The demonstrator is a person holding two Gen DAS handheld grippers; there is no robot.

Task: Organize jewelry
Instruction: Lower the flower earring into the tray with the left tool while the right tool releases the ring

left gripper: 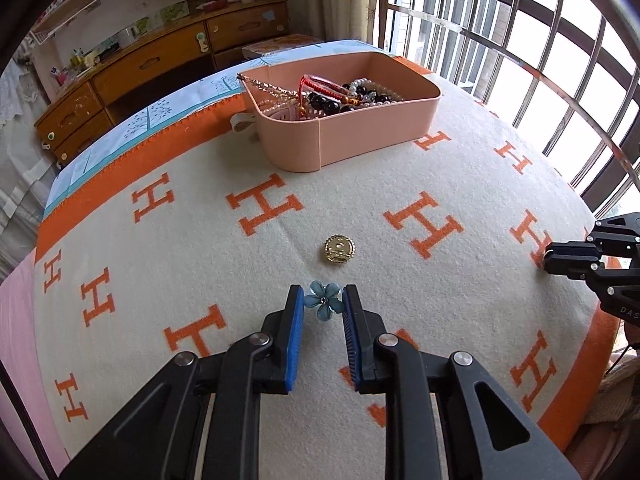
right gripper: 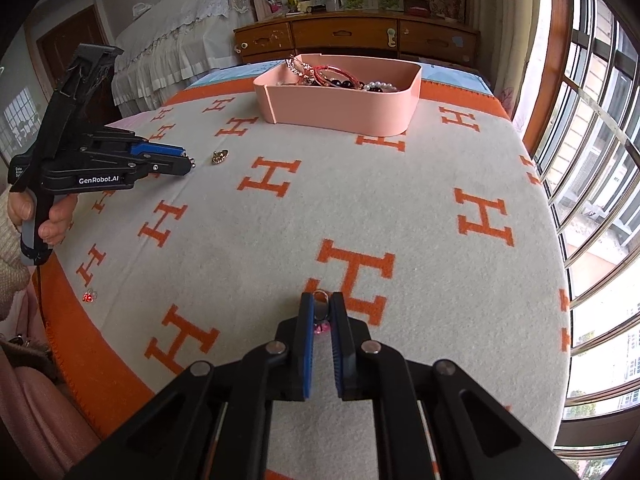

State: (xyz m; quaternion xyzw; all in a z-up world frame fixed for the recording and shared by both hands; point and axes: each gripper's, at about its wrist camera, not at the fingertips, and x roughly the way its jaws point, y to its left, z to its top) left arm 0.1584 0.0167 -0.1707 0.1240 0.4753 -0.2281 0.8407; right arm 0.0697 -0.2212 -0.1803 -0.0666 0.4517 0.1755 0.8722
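A blue flower-shaped piece (left gripper: 322, 301) sits between the fingertips of my left gripper (left gripper: 322, 300), whose blue pads touch its petals on both sides just above the blanket. A gold round brooch (left gripper: 339, 249) lies just beyond it; it also shows in the right wrist view (right gripper: 220, 156). My right gripper (right gripper: 321, 303) is shut on a ring with a pink stone (right gripper: 321, 312). The pink box (left gripper: 372, 130) holds bracelets and bead strings at the far side; it also shows in the right wrist view (right gripper: 340, 110).
A small red piece (right gripper: 88, 297) lies near the blanket's left orange border. The cream blanket with orange H marks (right gripper: 360, 200) covers the table. A wooden dresser (right gripper: 356, 38) stands behind, barred windows (left gripper: 540, 60) to the right.
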